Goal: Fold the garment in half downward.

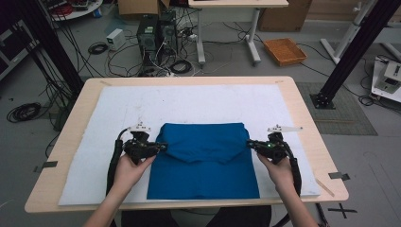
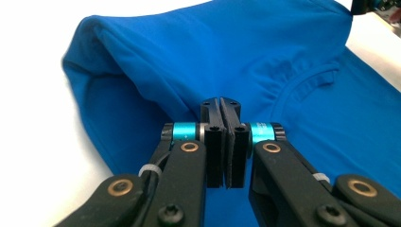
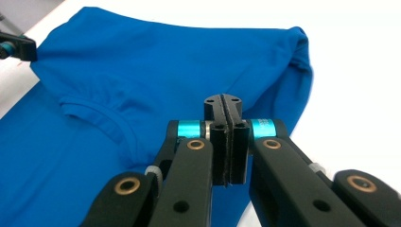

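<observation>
1. The counter (image 1: 302, 109), a light wooden top under a white mat (image 1: 198, 101), fills the middle of the high view; cables, computer towers and an orange tray lie on the floor along the upper edge
2. The blue T-shirt (image 1: 203, 170) lies on the mat at lower centre of the high view, its far part folded toward the person so the collar (image 2: 309, 80) sits on top of the body
3. The left gripper (image 1: 161, 147) sits at the shirt's left edge, mid-left of the frame, fingers (image 2: 215, 142) pressed fully together; in the left gripper view blue cloth sits right behind them, so they appear to pinch the folded edge
4. The right gripper (image 1: 250, 144) mirrors it at the right edge, fingers (image 3: 218, 142) likewise clamped tight, apparently on the fabric's edge
5. Risks, as I judge them: each pinch catches little cloth, so a quick pull could slip a corner free and drop the fold; uneven motion between the hands would skew the fold or wrinkle the collar; grabbing only the top layer would let the lower one sag
</observation>
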The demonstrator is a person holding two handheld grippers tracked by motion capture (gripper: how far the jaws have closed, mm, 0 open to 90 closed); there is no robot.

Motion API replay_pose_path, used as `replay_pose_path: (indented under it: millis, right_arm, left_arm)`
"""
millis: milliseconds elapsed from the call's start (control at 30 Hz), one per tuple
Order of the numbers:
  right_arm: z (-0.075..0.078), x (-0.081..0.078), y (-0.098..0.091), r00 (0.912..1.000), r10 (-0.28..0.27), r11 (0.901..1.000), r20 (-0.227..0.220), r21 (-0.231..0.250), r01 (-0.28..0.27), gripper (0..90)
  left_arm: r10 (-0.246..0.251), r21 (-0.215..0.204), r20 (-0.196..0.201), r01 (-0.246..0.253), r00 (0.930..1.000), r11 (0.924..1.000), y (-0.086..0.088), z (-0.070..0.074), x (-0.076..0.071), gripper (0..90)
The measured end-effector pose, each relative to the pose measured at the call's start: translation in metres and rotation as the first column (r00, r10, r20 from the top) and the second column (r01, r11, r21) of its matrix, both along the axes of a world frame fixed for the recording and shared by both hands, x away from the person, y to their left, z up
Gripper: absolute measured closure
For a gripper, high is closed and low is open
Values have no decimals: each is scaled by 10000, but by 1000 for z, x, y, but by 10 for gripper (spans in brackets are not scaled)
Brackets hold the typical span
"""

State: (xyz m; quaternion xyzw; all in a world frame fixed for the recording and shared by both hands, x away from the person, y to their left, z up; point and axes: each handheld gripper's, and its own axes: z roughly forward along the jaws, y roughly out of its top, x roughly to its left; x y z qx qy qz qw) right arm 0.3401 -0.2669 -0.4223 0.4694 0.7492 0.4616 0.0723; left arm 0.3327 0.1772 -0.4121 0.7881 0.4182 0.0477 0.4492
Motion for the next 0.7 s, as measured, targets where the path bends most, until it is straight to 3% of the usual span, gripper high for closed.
replay_pose_path:
  millis: [133, 433, 633, 700]
  right_arm:
    - [4, -24, -2, 9993, 365, 9992, 48, 157, -366, 900]
    - [13, -75, 0, 9947, 989, 9950, 269, 136, -992, 900]
    - [11, -97, -3, 9929, 1155, 9933, 296, 62, -1157, 900]
    - [9, -102, -4, 9928, 1150, 9934, 325, -57, -1149, 900]
  left_arm:
    - [-309, -86, -94, 308, 9995, 9995, 3, 1, -21, 883]
    - [-1097, -895, -625, 1039, 9920, 9905, 10, 2, -62, 883]
    - [-1328, -746, -807, 1269, 9879, 9891, 12, -3, -82, 883]
    - [-1322, -868, -925, 1243, 9869, 9884, 14, -5, -85, 883]
